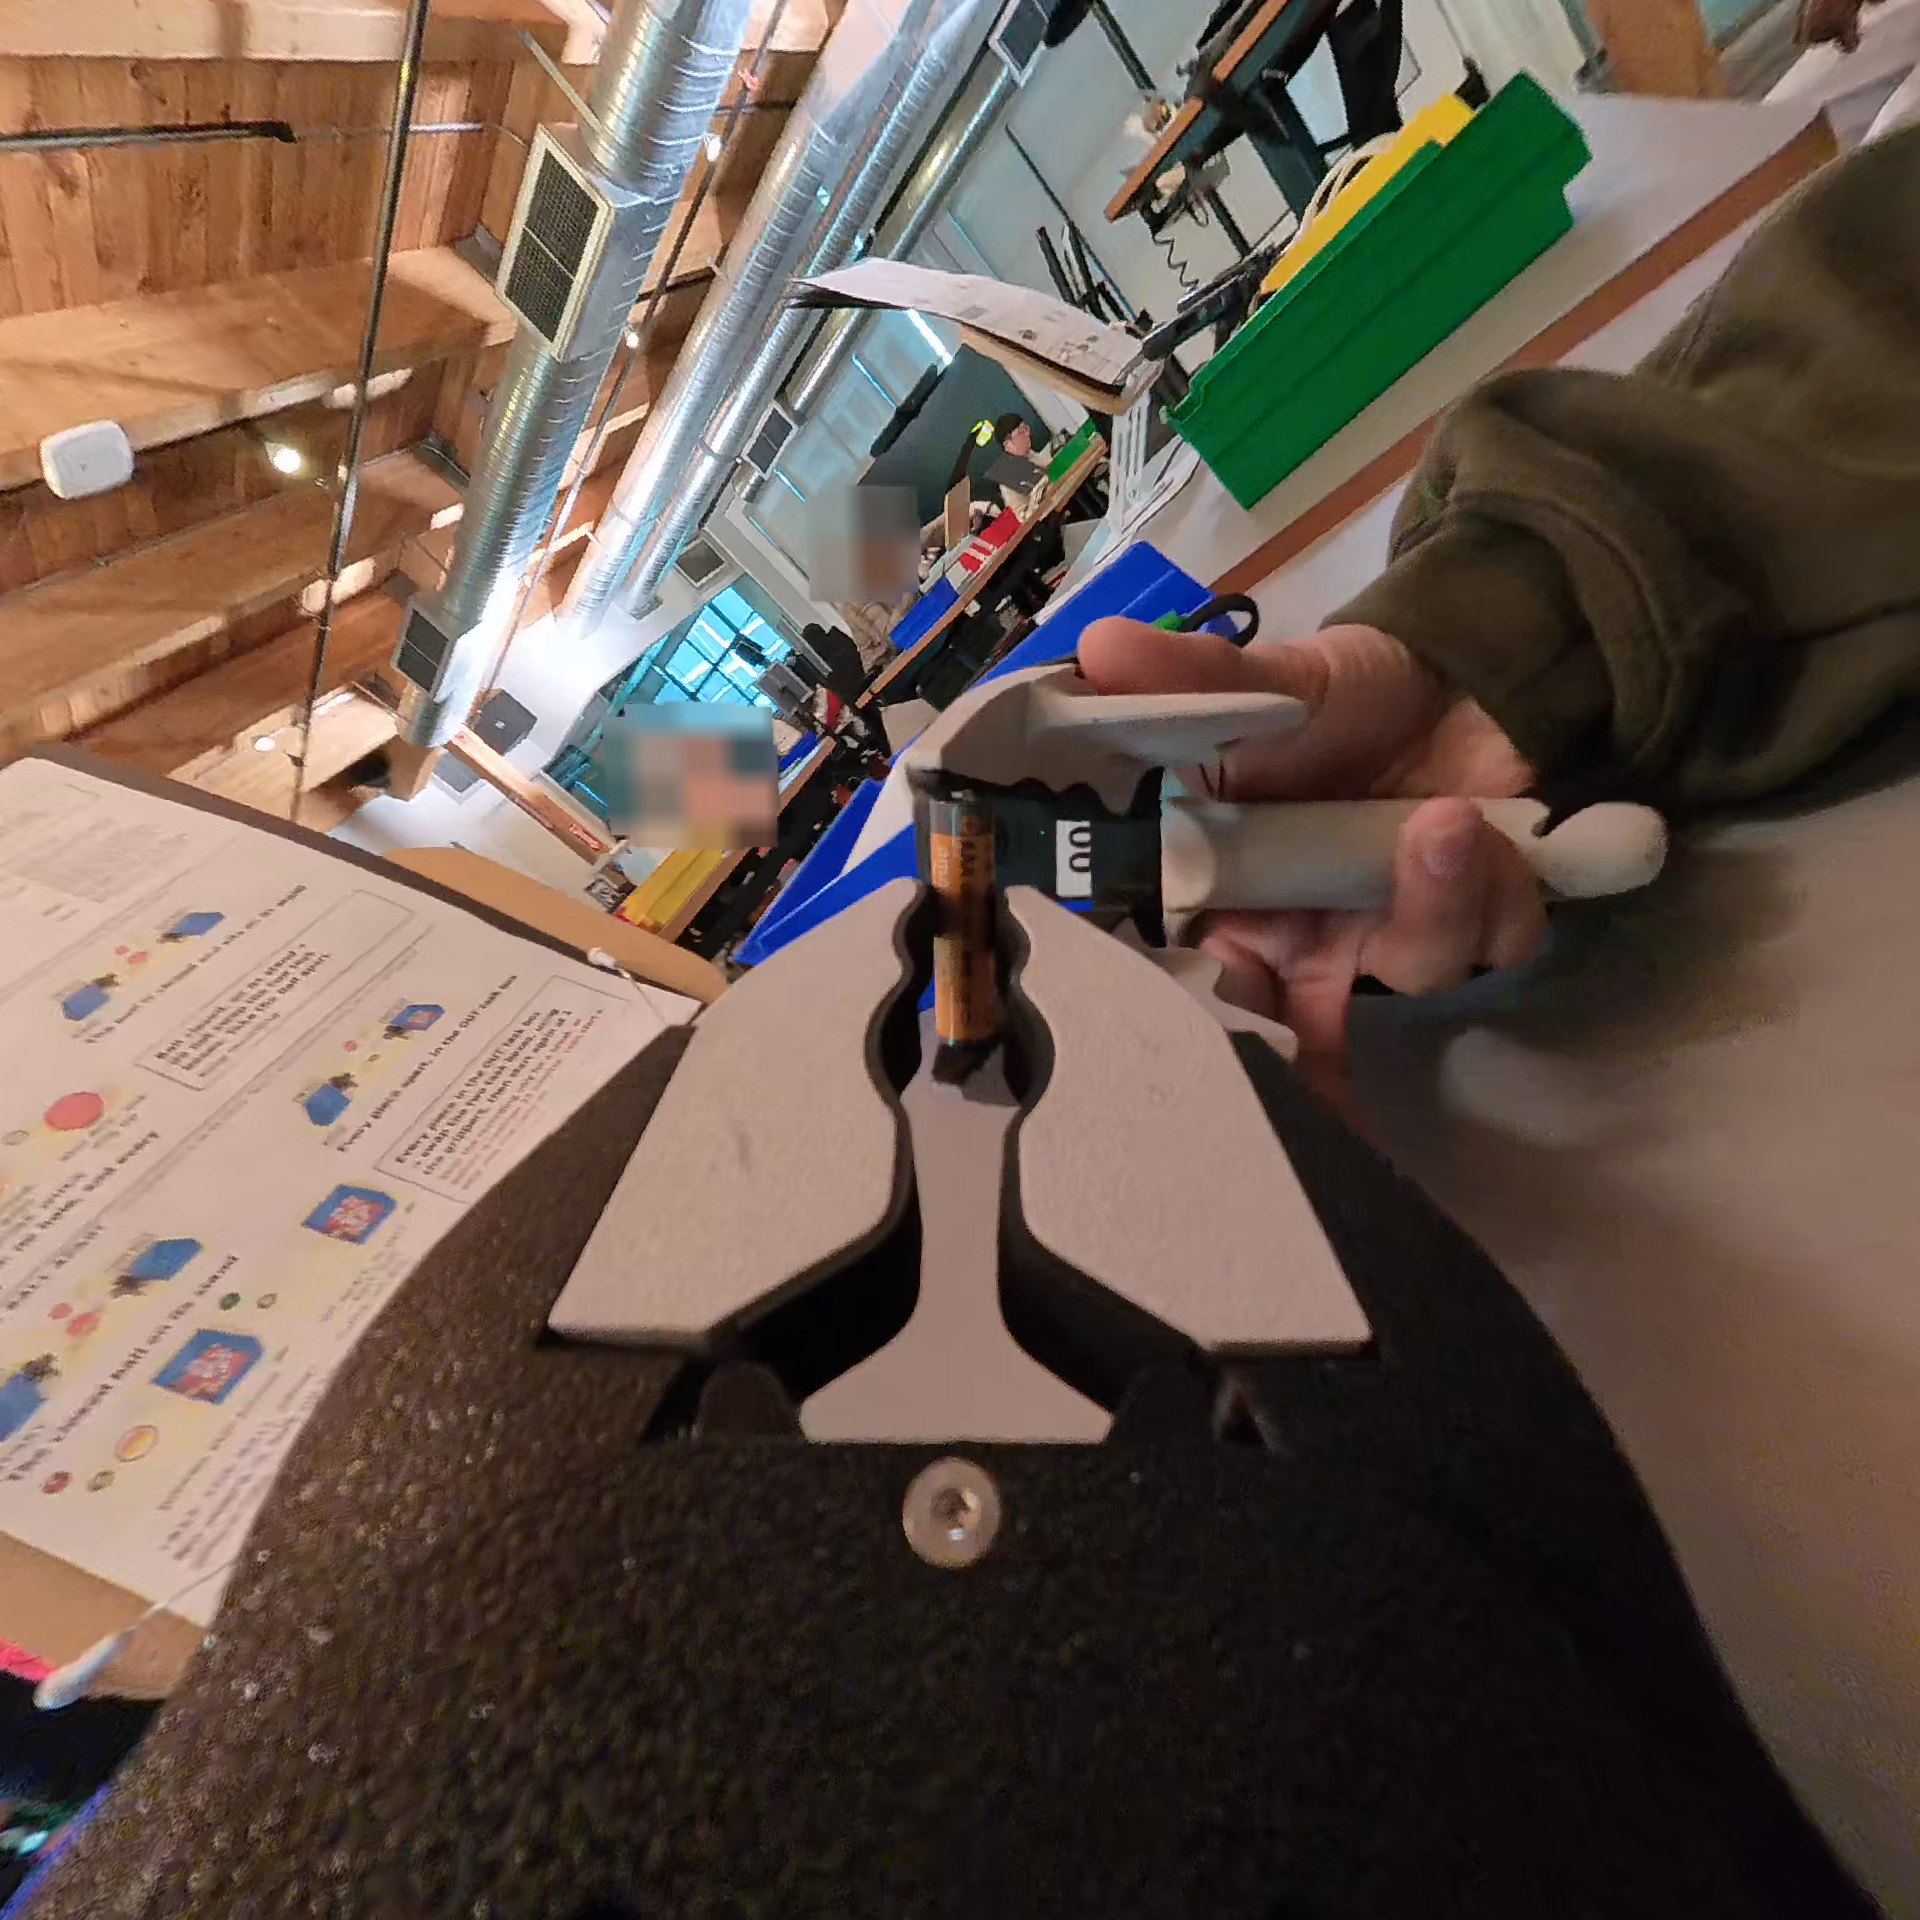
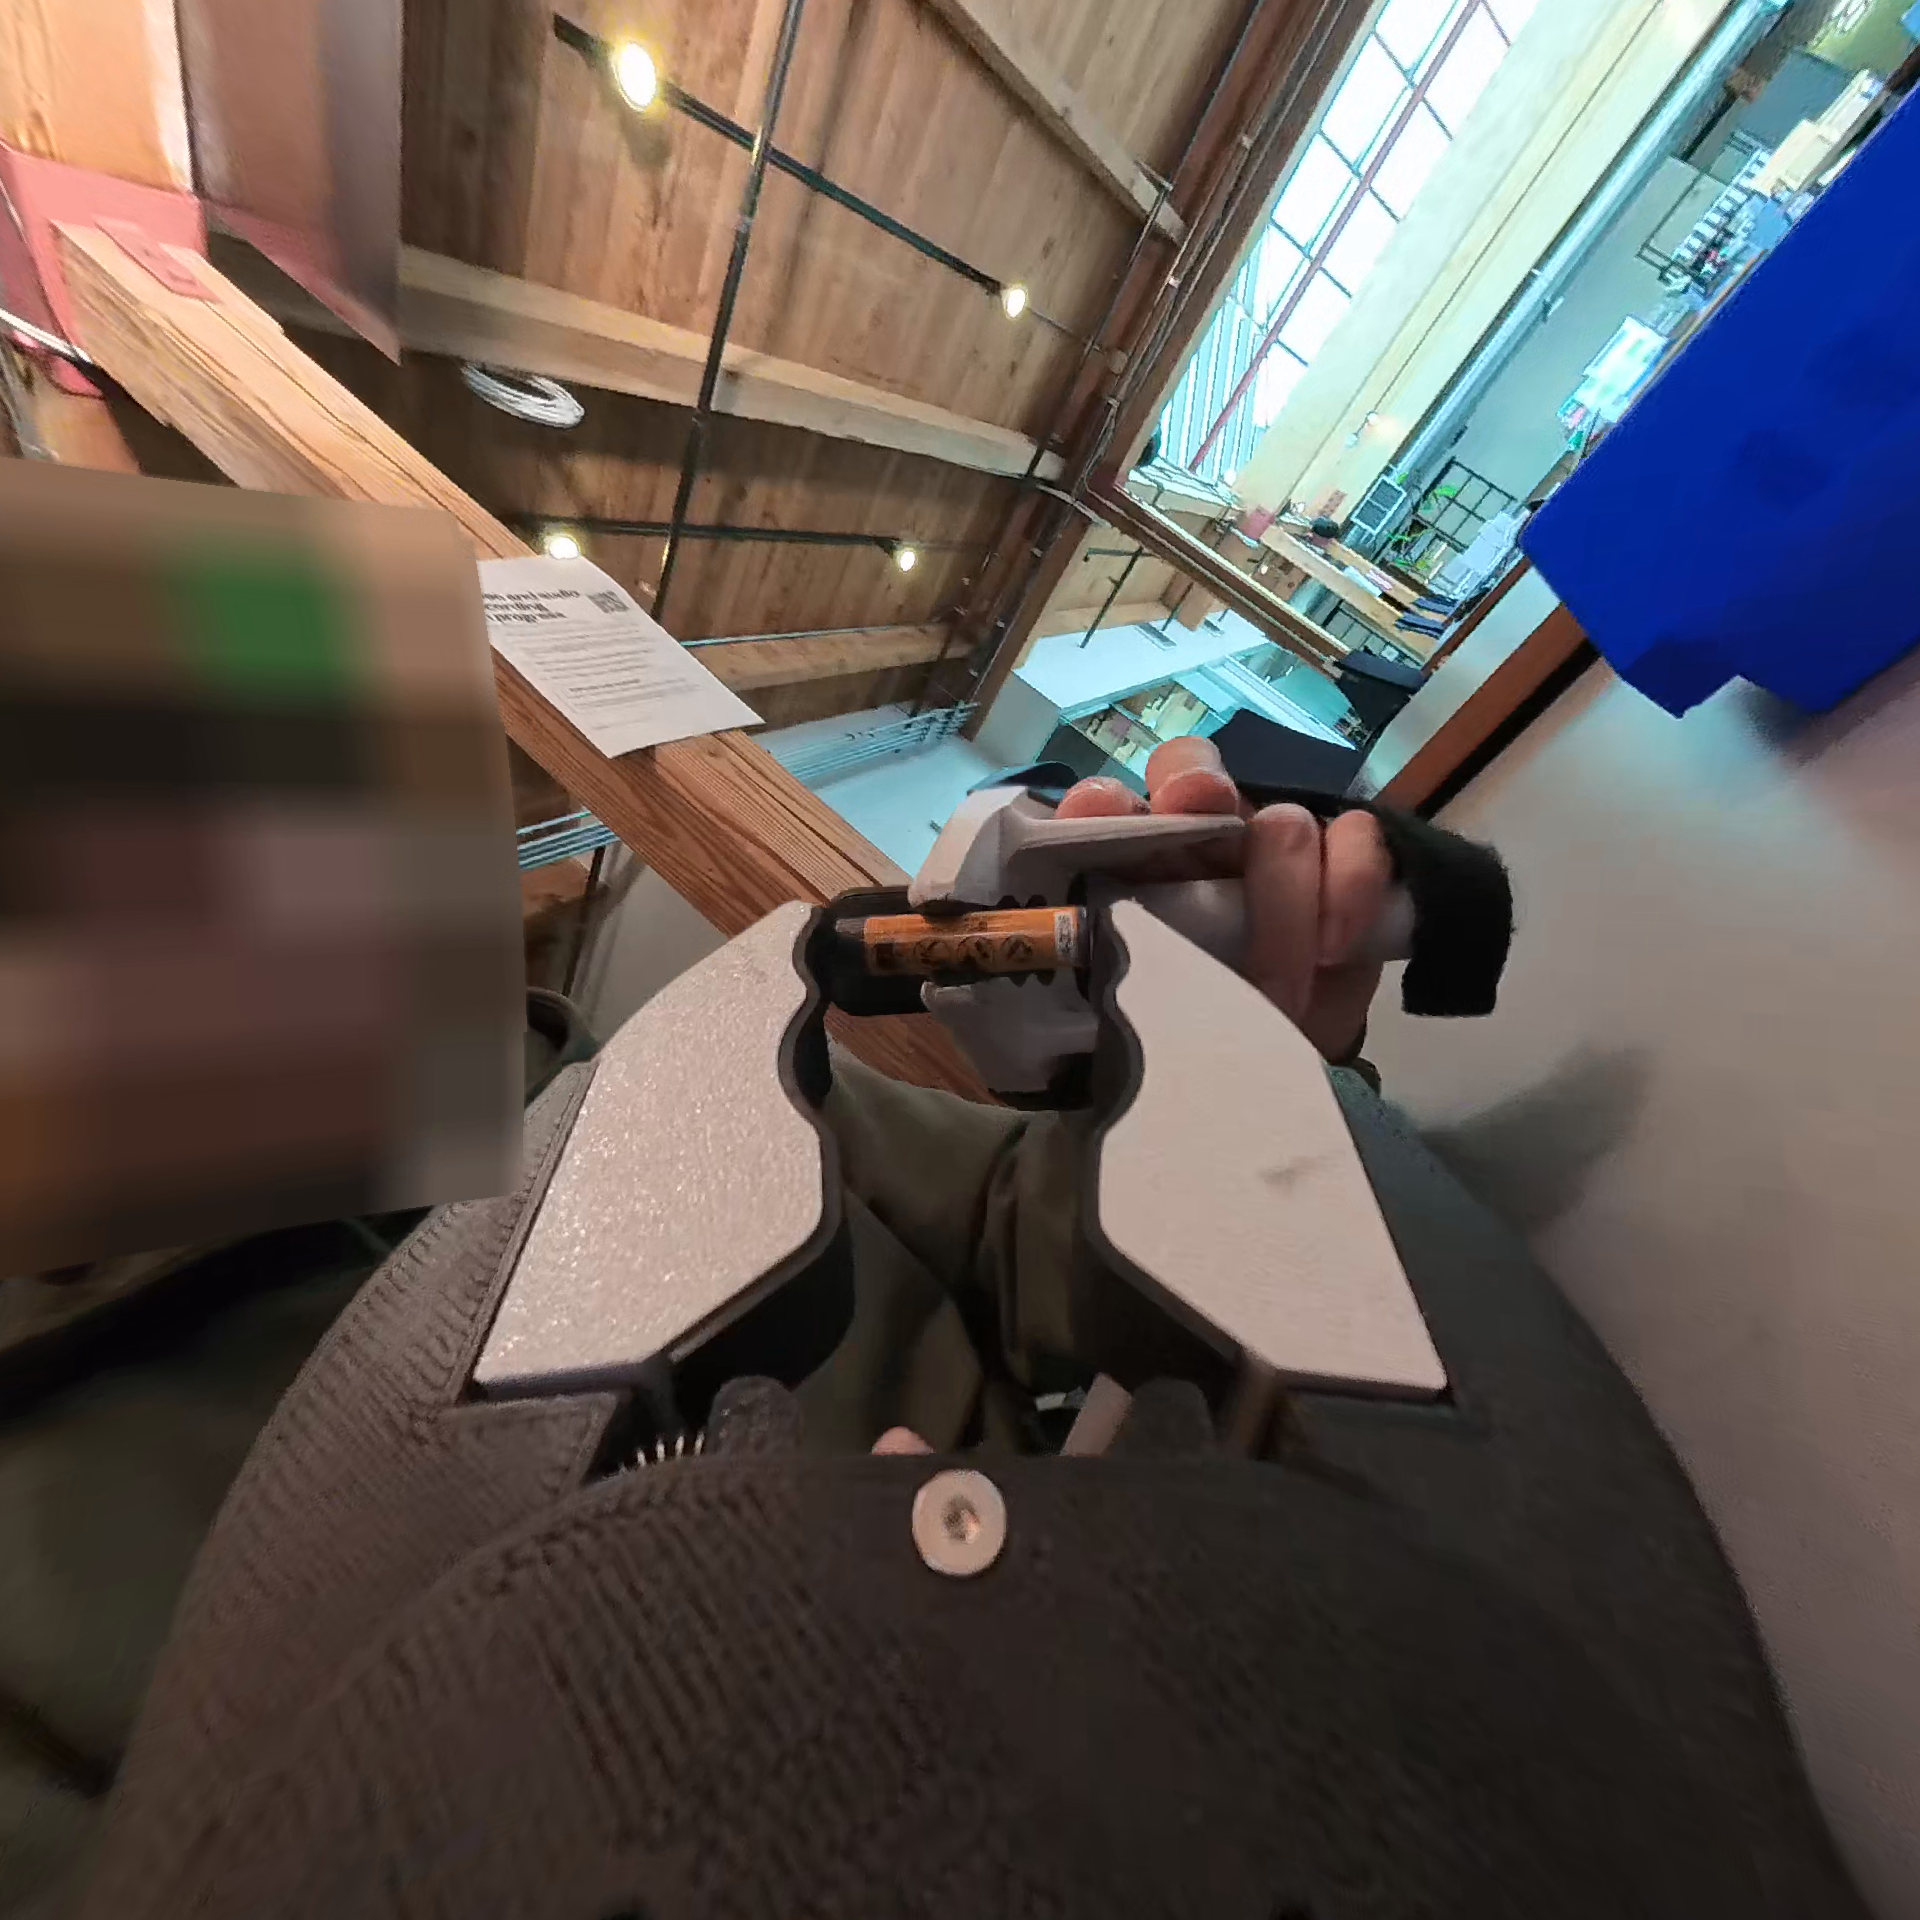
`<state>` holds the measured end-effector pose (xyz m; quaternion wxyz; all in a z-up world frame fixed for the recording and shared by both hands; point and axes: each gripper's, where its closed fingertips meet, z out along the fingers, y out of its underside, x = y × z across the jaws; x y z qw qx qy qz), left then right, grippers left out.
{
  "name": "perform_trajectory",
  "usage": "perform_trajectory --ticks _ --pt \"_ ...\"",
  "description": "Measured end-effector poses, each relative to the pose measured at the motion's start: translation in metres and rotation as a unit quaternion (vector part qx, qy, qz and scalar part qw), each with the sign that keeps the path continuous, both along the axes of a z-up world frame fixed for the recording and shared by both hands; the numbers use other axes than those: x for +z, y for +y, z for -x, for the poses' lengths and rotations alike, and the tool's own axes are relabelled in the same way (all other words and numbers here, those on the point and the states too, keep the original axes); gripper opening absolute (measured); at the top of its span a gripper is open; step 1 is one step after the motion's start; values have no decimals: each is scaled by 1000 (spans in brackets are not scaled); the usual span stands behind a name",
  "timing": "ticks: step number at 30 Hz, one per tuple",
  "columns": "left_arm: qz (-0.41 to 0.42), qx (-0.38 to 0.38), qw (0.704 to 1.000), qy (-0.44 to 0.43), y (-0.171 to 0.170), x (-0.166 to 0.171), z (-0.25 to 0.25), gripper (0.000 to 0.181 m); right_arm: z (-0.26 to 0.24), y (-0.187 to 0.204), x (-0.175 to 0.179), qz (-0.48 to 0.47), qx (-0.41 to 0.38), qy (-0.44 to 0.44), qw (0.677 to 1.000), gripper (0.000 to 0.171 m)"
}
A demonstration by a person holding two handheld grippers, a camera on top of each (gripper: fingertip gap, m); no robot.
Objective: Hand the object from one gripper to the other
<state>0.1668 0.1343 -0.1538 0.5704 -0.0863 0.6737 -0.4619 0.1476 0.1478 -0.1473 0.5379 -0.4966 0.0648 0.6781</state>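
Nearest in the left wrist view, the left gripper (image 1: 961, 997) has its grey fingers drawn narrow around an orange and black battery (image 1: 960, 935), pinching its sides. In the right wrist view, the right gripper (image 2: 961, 961) stands wider, its fingertips at the two ends of the battery (image 2: 971, 943); whether it grips, I cannot tell. Beyond are a hand (image 1: 1382, 821), a blue bin (image 2: 1766, 468) and a green bin (image 1: 1392, 301).

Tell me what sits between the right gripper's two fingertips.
The orange-and-black battery spans the gap of the right gripper, end to end between its tips; the left gripper pinches its middle. The right wrist view shows this best.
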Motion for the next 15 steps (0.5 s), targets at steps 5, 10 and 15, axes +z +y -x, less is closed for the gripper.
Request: perform_trajectory --ticks 5,10,15 --pt "17 -13 1000 16 -2 -2 0 10 -1 2 1 1 -7 7 1000 48" --pt "1 0 1000 12 0 -5 -2 10 -3 3 -4 13 -8 2 1000 47" --pt "2 1 1000 14 1 -6 -2 10 -3 3 -4 15 -11 -1 1000 47"
